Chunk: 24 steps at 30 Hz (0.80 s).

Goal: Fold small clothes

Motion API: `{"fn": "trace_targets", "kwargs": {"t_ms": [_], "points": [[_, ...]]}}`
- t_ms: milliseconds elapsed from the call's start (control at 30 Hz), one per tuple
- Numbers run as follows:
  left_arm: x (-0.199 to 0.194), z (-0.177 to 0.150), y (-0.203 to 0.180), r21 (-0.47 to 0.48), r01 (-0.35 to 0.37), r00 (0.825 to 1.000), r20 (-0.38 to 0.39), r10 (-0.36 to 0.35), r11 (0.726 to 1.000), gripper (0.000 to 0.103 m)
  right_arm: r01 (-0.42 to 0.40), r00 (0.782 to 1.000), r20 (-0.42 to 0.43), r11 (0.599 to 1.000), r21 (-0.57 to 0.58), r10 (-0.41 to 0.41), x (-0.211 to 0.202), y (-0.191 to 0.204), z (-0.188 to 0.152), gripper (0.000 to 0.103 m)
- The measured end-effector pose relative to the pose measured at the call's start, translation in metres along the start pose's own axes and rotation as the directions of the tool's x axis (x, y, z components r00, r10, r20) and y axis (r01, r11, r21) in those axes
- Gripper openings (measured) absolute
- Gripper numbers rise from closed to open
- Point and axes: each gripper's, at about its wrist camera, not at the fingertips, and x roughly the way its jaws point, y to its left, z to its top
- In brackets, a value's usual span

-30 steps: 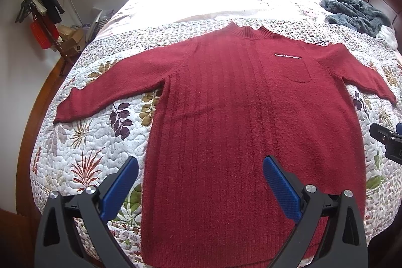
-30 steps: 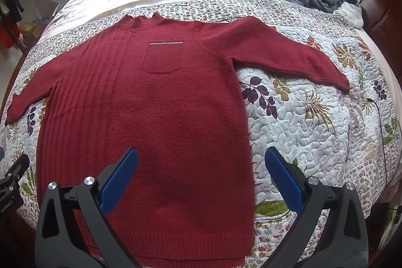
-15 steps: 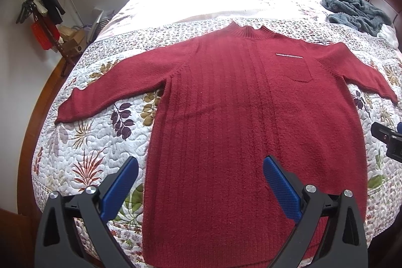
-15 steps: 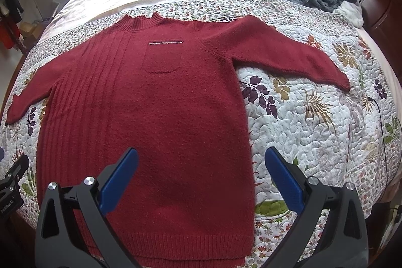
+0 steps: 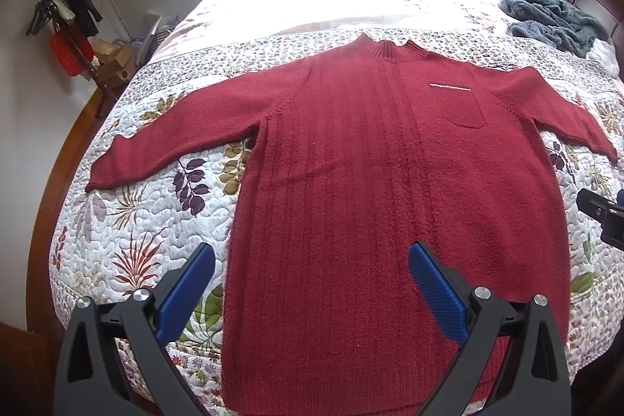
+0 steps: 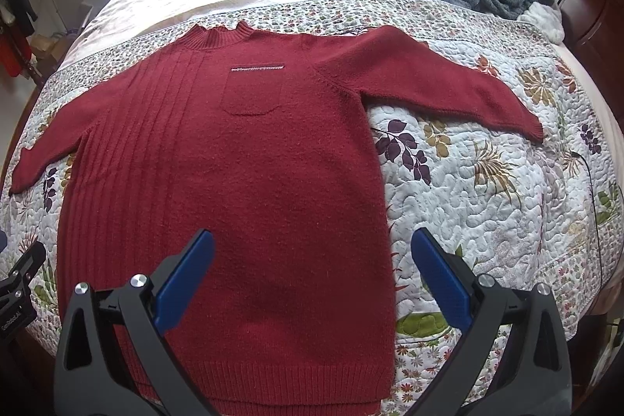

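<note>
Overhead, both open tools (image 5: 312, 283) (image 6: 312, 271) flank sweater's (image 5: 390, 182) hem.

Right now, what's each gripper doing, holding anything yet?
Left gripper: open, holding nothing, above the red sweater.
Right gripper: open, holding nothing, above the sweater's hem.

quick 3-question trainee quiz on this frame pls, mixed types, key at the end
1. True or false: the red sweater lies spread flat on the quilt, with both sleeves out to the sides.
2. Multiple choice: the sweater's chest pocket sits (A) on the ribbed half, (B) on the plain half, (C) on a sleeve.
3. Fill in: both the left hand-held gripper and the right hand-held gripper are ____ and hold nothing.

Key: 1 true; 2 B; 3 open.
</note>
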Motion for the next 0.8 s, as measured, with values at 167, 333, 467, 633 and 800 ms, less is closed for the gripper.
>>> {"fn": "trace_targets", "kwargs": {"t_ms": [167,333,467,633,800], "points": [[0.023,0.011,-0.007,-0.014,0.052,0.997,-0.053,-0.053,0.999,0.099,-0.027,0.999,-0.041,0.999,0.038,0.028,0.015,-0.025,0.011,0.1],[0.043,0.044,-0.027,-0.016,0.079,0.996,-0.039,-0.079,0.997,0.099,-0.03,0.997,-0.057,0.968,0.249,0.045,0.048,-0.127,0.045,0.1],[0.051,0.071,-0.045,-0.023,0.095,0.995,0.0,-0.095,0.995,0.099,-0.048,0.993,-0.073,0.881,0.471,0.094,0.091,-0.241,0.067,0.1],[0.066,0.1,-0.068,-0.05,0.113,0.993,0.022,-0.112,0.992,0.099,-0.146,0.971,-0.039,0.721,0.678,0.234,0.171,-0.352,0.086,0.1],[0.082,0.111,-0.081,-0.068,0.127,0.992,0.009,-0.126,0.99,0.099,-0.139,0.968,-0.041,0.664,0.735,0.249,0.202,-0.399,0.095,0.099]]}}
